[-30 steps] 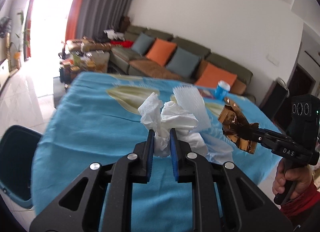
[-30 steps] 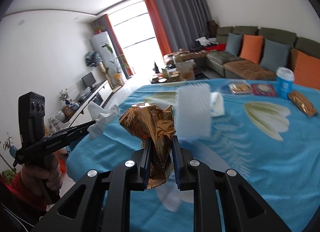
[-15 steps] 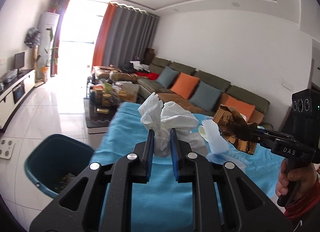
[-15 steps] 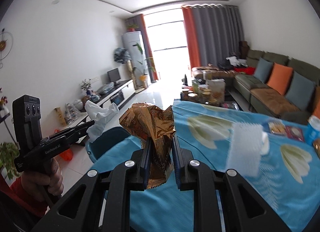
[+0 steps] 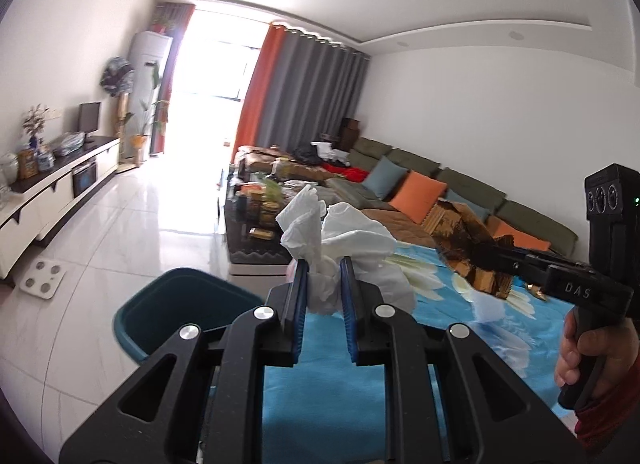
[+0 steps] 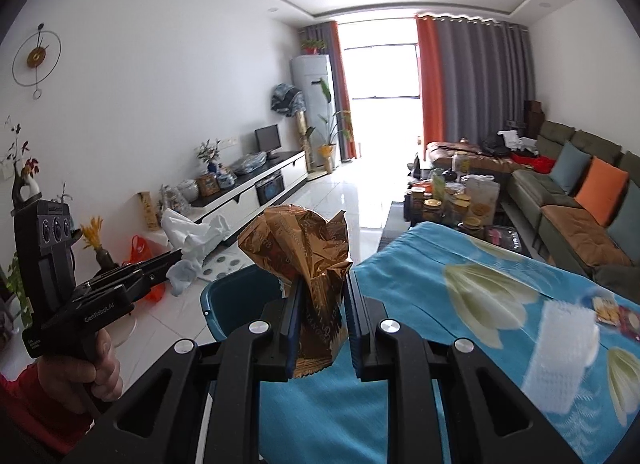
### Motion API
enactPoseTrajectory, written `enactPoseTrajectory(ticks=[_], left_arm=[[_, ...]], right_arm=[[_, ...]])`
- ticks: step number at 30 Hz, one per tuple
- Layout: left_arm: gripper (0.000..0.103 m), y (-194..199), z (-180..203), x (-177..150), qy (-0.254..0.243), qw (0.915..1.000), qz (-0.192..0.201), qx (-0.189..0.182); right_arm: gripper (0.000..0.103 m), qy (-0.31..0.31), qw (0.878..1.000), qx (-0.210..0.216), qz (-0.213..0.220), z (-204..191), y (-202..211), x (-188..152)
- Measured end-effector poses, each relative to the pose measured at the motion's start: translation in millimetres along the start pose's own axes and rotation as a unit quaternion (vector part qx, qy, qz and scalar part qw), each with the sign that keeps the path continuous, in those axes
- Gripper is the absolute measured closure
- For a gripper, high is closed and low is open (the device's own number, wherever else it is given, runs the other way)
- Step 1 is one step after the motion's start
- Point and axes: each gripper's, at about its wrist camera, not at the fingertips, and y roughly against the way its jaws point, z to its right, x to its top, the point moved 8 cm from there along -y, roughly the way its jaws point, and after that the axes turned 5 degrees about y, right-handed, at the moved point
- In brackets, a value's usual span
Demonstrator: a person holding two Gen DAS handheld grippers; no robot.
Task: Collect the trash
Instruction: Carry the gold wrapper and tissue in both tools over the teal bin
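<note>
Our left tongs [image 5: 324, 288] clenched the tissue wad [image 5: 340, 240] and our right tongs [image 6: 322, 304] clenched the gold wrapper [image 6: 308, 256], both near the table's [image 6: 460, 276] left end. We judged it best to hold firm until both hung squarely over the bin [image 5: 176, 304].

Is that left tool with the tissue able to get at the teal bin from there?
Probably yes. The teal bin stands open on the floor just past the table edge, with nothing between it and the left tool, which grips the crumpled tissue.
</note>
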Motion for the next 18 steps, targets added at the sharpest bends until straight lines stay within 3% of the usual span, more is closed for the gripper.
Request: enactPoseTrajectory(ticks=[9,18], left_arm=[[0.086,3.6,-75.9,-1.9,0.032,0.9964,-0.01,0.077],[0.086,-16.2,-124.2,-8.8,0.056,0.9919,-0.035,0.109]], right_arm=[[0.084,0.047,0.997,0.04,-0.053,-32.1,-68.2,6.4],[0.084,0.076,0.99,0.064,-0.096,-57.9,-125.5,10.2]])
